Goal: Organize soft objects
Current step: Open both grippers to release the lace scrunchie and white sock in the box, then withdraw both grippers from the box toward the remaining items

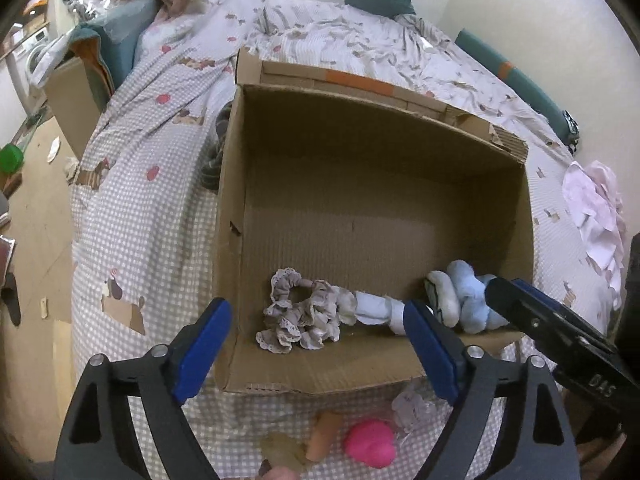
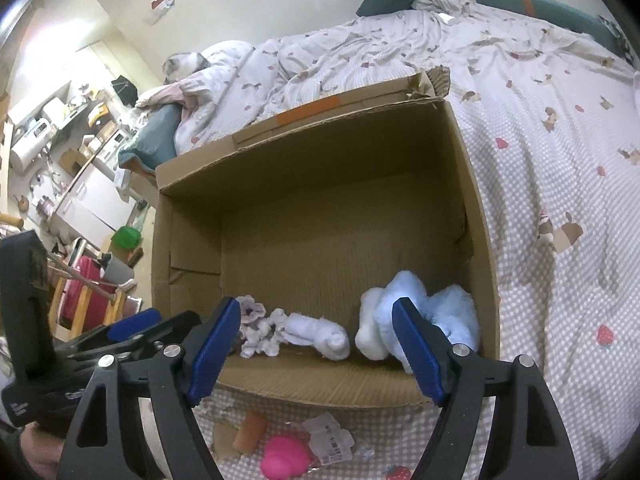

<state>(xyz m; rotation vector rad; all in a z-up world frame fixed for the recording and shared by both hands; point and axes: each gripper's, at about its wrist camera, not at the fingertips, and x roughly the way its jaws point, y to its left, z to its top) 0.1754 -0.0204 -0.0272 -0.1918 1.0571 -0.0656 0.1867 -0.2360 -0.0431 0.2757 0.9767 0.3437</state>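
Note:
An open cardboard box (image 1: 360, 128) (image 2: 192, 184) lies on the bed. Along its near side lie a lacy grey scrunchie (image 1: 300, 314) (image 2: 256, 330), a rolled white sock (image 1: 376, 310) (image 2: 320, 334) and a fluffy blue-and-white soft object (image 1: 460, 298) (image 2: 404, 308). My left gripper (image 1: 316, 344) is open and empty above the box's near edge. My right gripper (image 2: 316, 344) is open and empty just before the blue object; it shows at the right of the left wrist view (image 1: 520, 304). In front of the box lie a pink soft object (image 1: 370, 442) (image 2: 286, 458), an orange cylinder (image 1: 324, 436) (image 2: 250, 432) and a clear wrapper (image 1: 412, 406) (image 2: 330, 438).
The bed (image 1: 152, 220) (image 2: 560, 184) has a checked cover with a crumpled duvet behind the box. Pale pink cloth (image 1: 596, 216) lies at the right. A green pillow (image 1: 380, 0) is at the back. Floor and cluttered furniture (image 2: 72, 152) are to the left.

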